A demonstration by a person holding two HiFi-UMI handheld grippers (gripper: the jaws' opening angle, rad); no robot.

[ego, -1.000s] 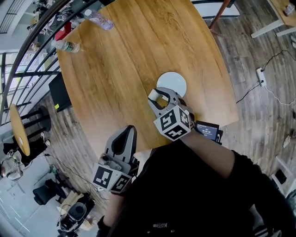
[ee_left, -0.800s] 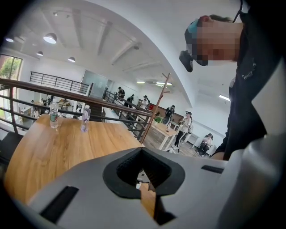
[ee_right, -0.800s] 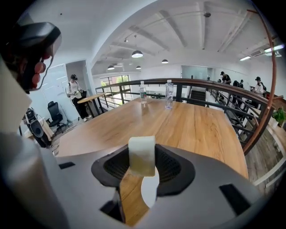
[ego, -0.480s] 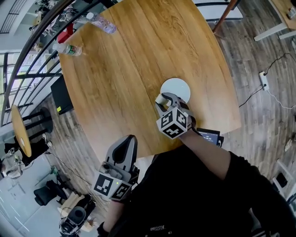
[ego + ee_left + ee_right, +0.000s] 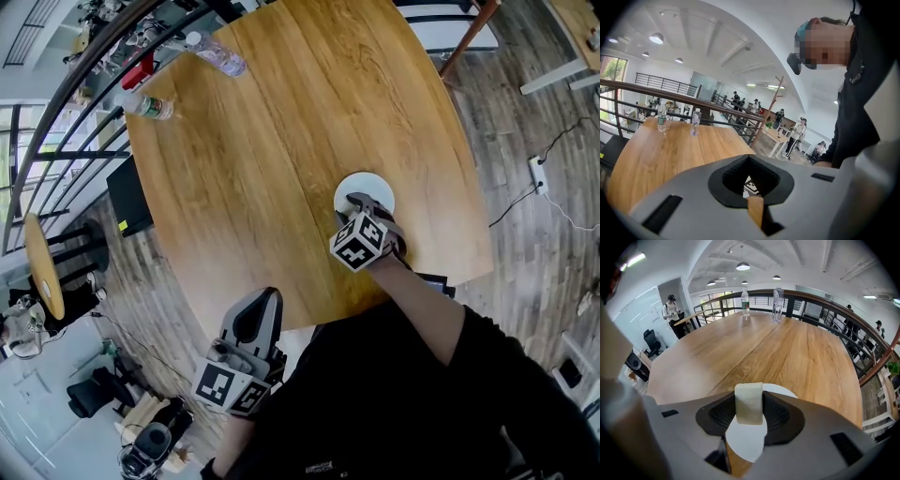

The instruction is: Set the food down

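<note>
A pale, rectangular piece of food [image 5: 749, 403] stands upright between the jaws of my right gripper [image 5: 749, 414], which is shut on it. Directly beneath it lies a small white plate [image 5: 744, 442] on the wooden table [image 5: 787, 352]. From the head view, the right gripper [image 5: 362, 203] hangs over the near half of the plate [image 5: 369, 186] and hides the food. My left gripper [image 5: 261, 309] is held off the table's near edge, close to my body, with its jaws together and nothing in them.
Two plastic bottles [image 5: 148, 106] [image 5: 217, 57] stand at the table's far left edge by a railing. A black device [image 5: 436, 280] lies at the near right edge under my arm. The table [image 5: 281, 122] ends just behind the plate's near side.
My right gripper has carried the food forward and to the right, from the plate's near-left side to over the plate. The left gripper has stayed by my body.
</note>
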